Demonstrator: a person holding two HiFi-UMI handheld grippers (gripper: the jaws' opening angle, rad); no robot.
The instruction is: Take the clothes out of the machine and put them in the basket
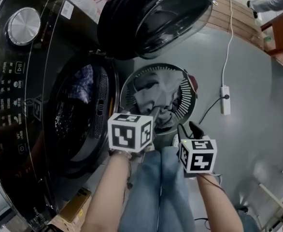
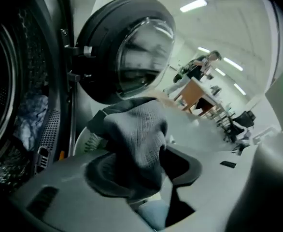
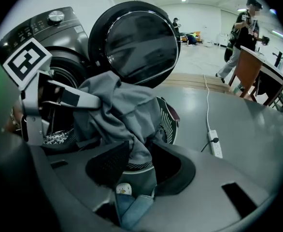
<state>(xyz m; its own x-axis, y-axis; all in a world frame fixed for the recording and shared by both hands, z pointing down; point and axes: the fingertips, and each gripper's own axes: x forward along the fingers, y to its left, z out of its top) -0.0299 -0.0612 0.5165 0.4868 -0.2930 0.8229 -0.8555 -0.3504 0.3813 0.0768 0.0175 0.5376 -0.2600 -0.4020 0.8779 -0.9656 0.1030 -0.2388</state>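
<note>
Pinching grey garment [image 2: 137, 129] above basket [image 1: 189, 105], left gripper [image 2: 141, 170] and right gripper [image 3: 140, 162] sit beside door [image 1: 156, 18].

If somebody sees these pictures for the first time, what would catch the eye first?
A grey garment hangs over the round basket on the floor, gripped by both the left gripper and the right gripper. Beside it, the big door of the washing machine stands wide open, and a blue patterned cloth lies in its drum.
</note>
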